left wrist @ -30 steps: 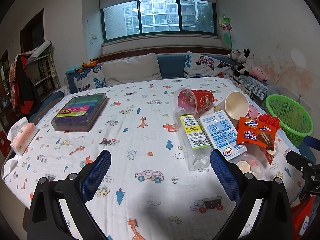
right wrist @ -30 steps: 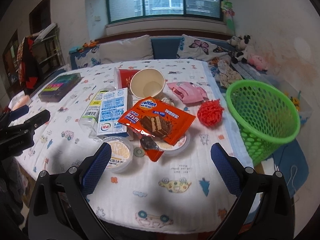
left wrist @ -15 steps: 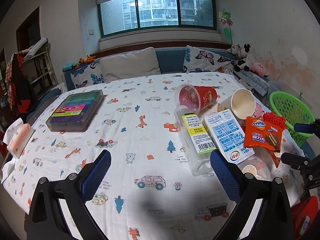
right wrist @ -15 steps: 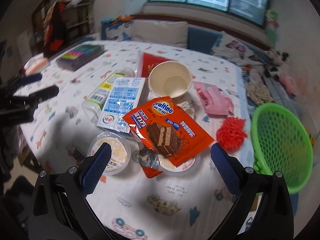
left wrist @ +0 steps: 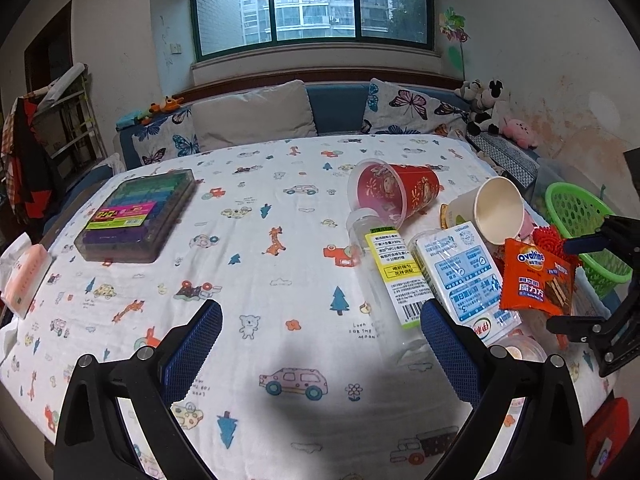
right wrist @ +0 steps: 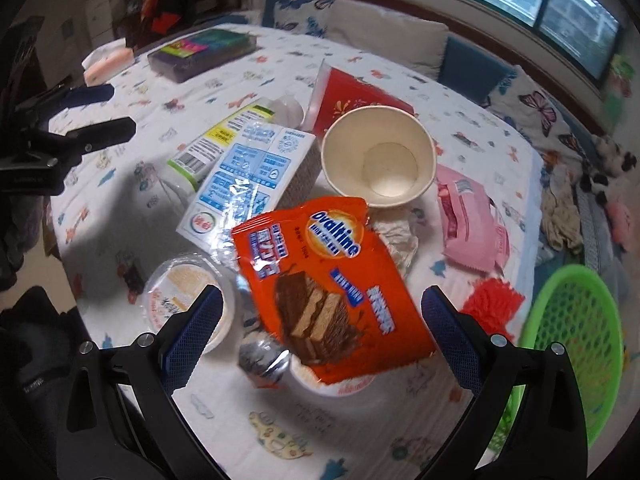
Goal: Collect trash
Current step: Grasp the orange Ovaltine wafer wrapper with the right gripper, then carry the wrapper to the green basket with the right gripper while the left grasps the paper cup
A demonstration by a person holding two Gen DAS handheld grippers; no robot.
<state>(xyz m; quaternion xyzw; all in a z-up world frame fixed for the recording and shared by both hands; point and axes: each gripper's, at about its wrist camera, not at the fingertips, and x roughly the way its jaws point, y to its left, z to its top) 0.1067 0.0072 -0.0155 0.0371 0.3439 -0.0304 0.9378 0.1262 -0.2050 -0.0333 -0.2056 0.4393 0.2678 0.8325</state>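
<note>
A wide window (left wrist: 312,8) lights white walls above a cushioned blue bench (left wrist: 336,110).

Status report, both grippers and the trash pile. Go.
Left gripper open, empty, over bare cloth. Right gripper open, framing orange Ovaltine wrapper. Wrapper overlaps clear plastic lidded cups. Green mesh basket right, unobstructed.

The tablecloth (left wrist: 256,240) was white, printed with small cartoon cars, trees and giraffes. At two o'clock lay an orange Ovaltine wrapper (right wrist: 332,292) with blue and white lettering, beside a cream paper cup (right wrist: 378,160) and a red patterned cup (left wrist: 394,192). The basket (right wrist: 576,344) was bright green mesh. At ten o'clock sat a rainbow-striped case (left wrist: 140,216). Gripper pads (left wrist: 192,352) were blue.
</note>
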